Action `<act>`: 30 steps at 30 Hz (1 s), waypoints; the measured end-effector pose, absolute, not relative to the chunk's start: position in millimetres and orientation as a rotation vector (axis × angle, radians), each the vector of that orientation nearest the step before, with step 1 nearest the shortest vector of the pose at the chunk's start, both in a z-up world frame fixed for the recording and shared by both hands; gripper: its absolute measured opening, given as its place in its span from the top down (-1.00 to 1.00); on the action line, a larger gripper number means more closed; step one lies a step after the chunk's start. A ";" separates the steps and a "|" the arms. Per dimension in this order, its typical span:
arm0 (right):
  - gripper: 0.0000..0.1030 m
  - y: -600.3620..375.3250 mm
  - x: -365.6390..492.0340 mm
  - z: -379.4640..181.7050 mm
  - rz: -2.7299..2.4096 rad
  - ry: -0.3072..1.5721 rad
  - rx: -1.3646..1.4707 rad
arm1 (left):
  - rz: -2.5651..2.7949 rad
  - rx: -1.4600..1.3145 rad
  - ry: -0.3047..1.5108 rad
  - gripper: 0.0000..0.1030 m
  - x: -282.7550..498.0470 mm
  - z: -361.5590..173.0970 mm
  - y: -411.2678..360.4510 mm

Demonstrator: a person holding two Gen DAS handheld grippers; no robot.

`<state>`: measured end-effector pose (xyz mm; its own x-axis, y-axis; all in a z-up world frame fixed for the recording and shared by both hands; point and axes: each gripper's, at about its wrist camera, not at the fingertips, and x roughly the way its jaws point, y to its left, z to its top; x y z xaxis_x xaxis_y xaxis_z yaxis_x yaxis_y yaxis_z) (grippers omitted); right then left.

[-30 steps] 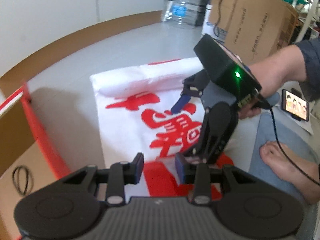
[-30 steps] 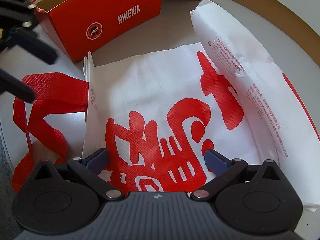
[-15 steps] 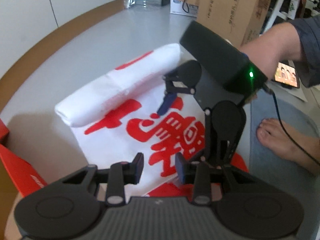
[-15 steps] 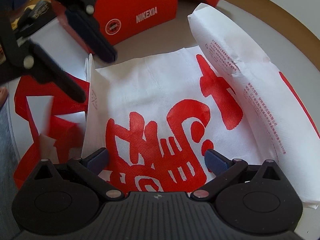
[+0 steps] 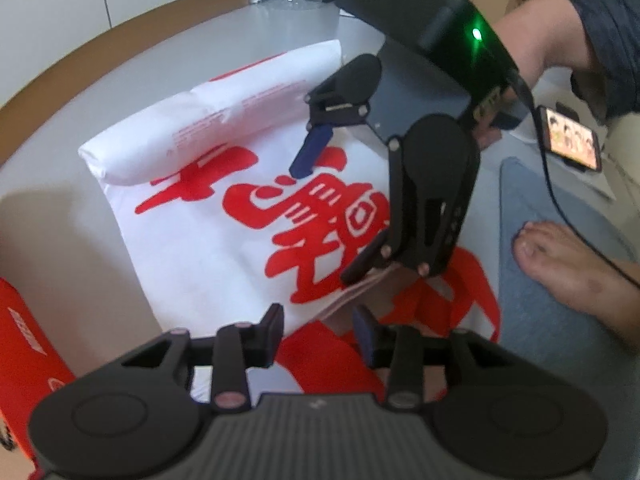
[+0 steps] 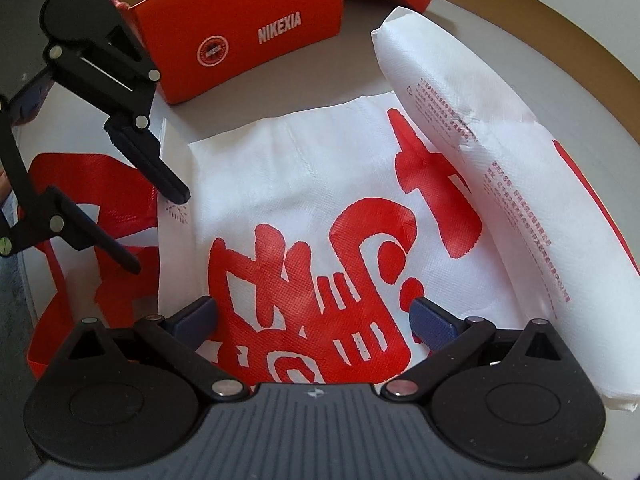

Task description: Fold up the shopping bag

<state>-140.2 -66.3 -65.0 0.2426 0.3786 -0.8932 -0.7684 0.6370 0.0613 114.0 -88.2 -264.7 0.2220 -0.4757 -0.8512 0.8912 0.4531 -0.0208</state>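
White shopping bag [image 6: 320, 184] flat, red print, far edge rolled; left gripper [image 5: 318, 332] opening, empty; right gripper [image 6: 314, 316] wide.

The right gripper [image 5: 324, 224] covers part of the red print on the shopping bag [image 5: 208, 240], and its lower finger tip is lost against the bag's edge. The red handles [image 5: 476, 292] are half hidden behind both grippers. The small red text on the rolled end [image 6: 516, 184] is too fine to read. The orange box [image 5: 24, 332] is cut by the frame edge, and the phone screen [image 5: 570, 142] is blurred
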 end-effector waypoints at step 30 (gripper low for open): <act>-0.06 -136.6 -149.6 -47.9 0.812 1.208 0.200 | -0.977 0.308 1.155 0.54 149.9 -288.6 -80.6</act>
